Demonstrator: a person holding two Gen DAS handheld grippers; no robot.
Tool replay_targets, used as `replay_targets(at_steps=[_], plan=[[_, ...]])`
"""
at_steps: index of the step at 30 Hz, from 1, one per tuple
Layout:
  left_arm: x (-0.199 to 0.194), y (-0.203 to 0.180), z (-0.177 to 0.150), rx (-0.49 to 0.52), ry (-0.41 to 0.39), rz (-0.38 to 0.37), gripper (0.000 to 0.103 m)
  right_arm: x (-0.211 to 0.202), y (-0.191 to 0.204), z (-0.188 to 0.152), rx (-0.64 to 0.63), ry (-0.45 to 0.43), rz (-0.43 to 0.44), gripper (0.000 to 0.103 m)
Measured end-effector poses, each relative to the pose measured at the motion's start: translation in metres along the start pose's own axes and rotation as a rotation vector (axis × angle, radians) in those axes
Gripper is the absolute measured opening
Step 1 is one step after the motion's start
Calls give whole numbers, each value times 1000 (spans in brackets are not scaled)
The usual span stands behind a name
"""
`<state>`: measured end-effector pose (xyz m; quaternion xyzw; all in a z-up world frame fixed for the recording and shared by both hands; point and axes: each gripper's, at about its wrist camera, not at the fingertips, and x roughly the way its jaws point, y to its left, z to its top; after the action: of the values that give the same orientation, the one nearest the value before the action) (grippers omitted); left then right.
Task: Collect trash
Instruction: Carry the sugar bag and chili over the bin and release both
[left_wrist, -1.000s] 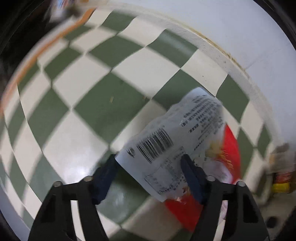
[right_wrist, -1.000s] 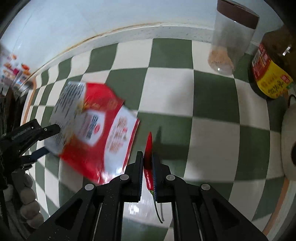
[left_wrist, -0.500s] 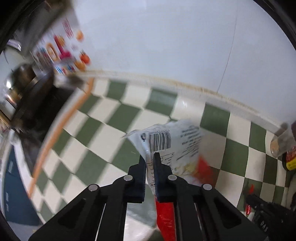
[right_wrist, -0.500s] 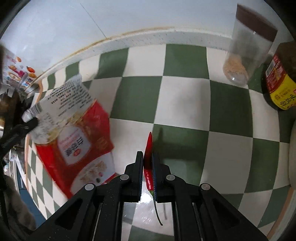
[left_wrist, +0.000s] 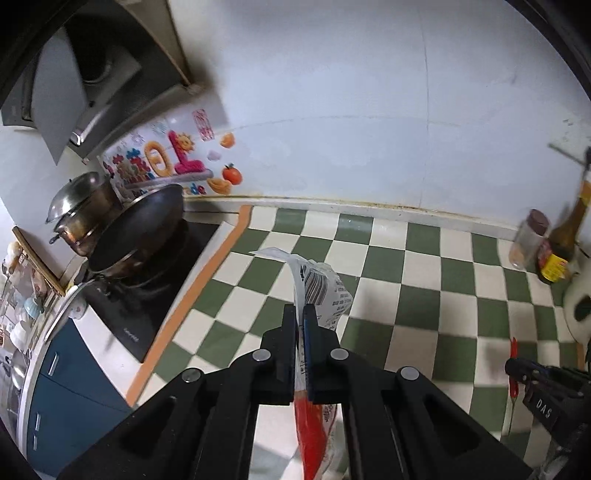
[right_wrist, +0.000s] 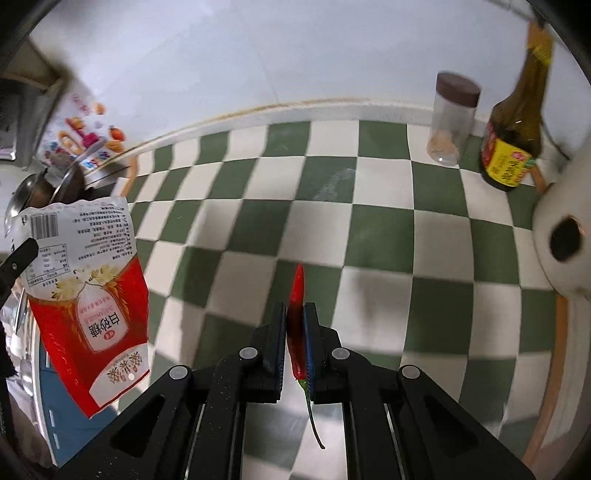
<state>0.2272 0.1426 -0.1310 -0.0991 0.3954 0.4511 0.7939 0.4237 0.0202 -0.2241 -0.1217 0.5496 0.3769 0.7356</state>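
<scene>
We found the left gripper (left_wrist: 299, 314) with its jaws pressed together on the white top edge of an empty red-and-white sugar bag (left_wrist: 321, 291). The jaws had just been closing, the bag between them. From the left wrist view we could see only the barcode end above the pads and a red strip below; the bag's lower part ran out of frame. In the right wrist view the same sugar bag (right_wrist: 86, 295) hung flat and clear of the counter at the far left, one black finger of the left gripper (right_wrist: 16, 258) showing at its edge, the other hidden behind the bag.

The right gripper (right_wrist: 295, 321) stood nearly closed on a red chilli (right_wrist: 296, 314), tip pointing away, green stem trailing down between the fingers. From the left wrist view we made out that chilli (left_wrist: 513, 369) only as a blurred red sliver at the right gripper (left_wrist: 517, 367), whose body was cut off by the frame.

Below both lay the green-and-white checked countertop (right_wrist: 369, 229). At the back wall stood a clear jar (right_wrist: 452, 118) with a brown lid and, just beside it, a dark sauce bottle (right_wrist: 513, 140) with a yellow label, its neck smeared by blur. A white rounded appliance (right_wrist: 561, 229) was cut off at the right edge; we could not tell what it was. To the left were a wok (left_wrist: 140, 229) and a lidded steel pot (left_wrist: 79, 210) on a black hob (left_wrist: 147, 306), with a range hood (left_wrist: 92, 74) above, partly dark.
</scene>
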Motion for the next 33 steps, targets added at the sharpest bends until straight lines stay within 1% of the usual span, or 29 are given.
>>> replay_targets(at_steps=[5, 8, 12, 16, 20, 23, 25, 28, 30, 31, 33], plan=[[-58, 42, -32, 14, -51, -60, 1, -65, 29, -56, 29, -92, 2, 9], [-95, 70, -58, 31, -72, -96, 1, -101, 53, -98, 47, -144, 0, 9], [-134, 100, -93, 52, -88, -138, 1, -143, 83, -165, 70, -198, 4, 9], [-165, 123, -133, 72, -58, -202, 1, -170, 106, -235, 99, -204, 14, 9], [-179, 130, -174, 106, -14, -227, 1, -173, 120, -298, 107, -150, 19, 9], [-174, 123, -202, 132, 38, -228, 1, -162, 122, -336, 111, -99, 14, 9], [-164, 119, -217, 128, 91, -236, 1, -149, 119, -359, 119, -51, 13, 9], [-137, 109, -243, 110, 187, -264, 1, -123, 110, -384, 121, 13, 9, 9], [-107, 98, -264, 82, 266, -288, 1, -102, 101, -396, 125, 55, 9, 9], [-94, 94, -276, 71, 297, -305, 1, -85, 94, -407, 130, 86, 5, 9], [-57, 82, -301, 45, 371, -314, 1, -57, 80, -422, 145, 129, 6, 9]])
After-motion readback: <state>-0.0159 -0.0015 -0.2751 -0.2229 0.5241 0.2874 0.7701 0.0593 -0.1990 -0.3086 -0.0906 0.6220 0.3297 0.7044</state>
